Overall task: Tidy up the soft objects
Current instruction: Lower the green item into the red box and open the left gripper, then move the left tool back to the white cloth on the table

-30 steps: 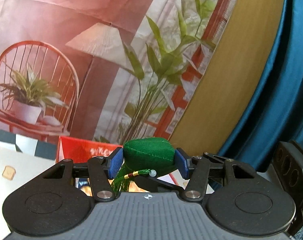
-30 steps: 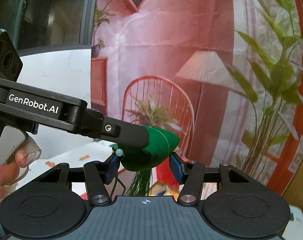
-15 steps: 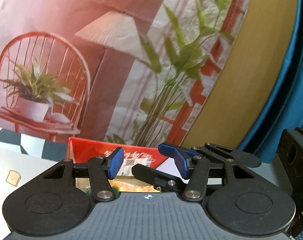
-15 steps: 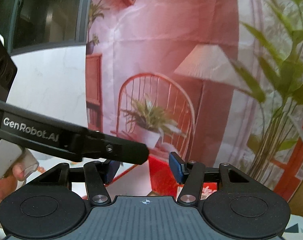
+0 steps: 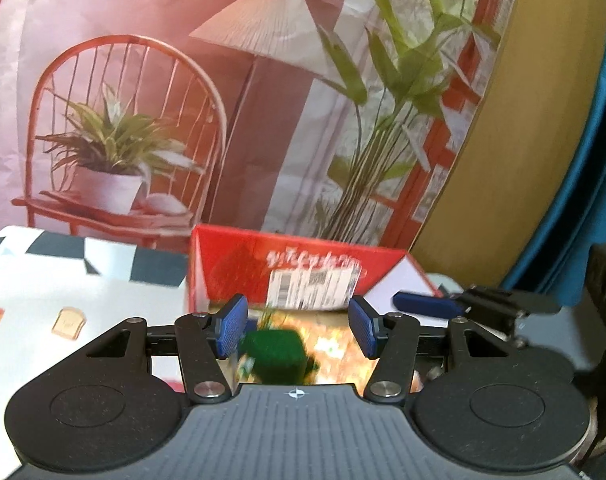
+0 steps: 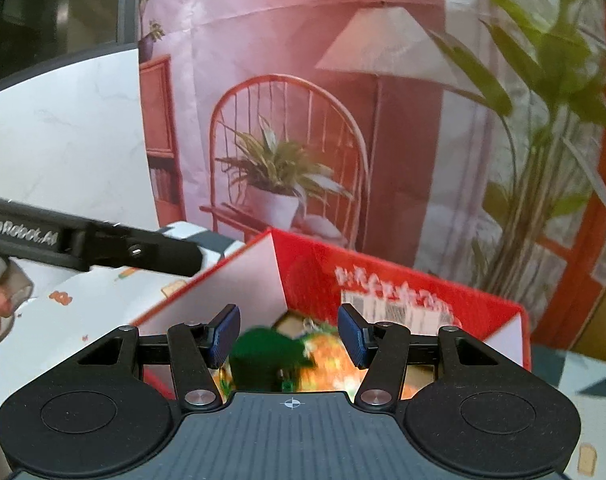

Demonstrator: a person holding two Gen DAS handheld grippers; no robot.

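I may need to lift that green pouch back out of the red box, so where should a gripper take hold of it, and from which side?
Grip the green pouch across its plump middle, coming from above through the red box's open top. The box walls block any approach from the side. The picture is blurred, so I cannot make out its tassel.

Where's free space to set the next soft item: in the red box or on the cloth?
Red box: its near-left floor is taken by the green pouch; the printed floor to the pouch's right, toward the barcode wall, looks free. The patterned tablecloth left of the box is bare. The left gripper and right gripper crowd the box mouth.
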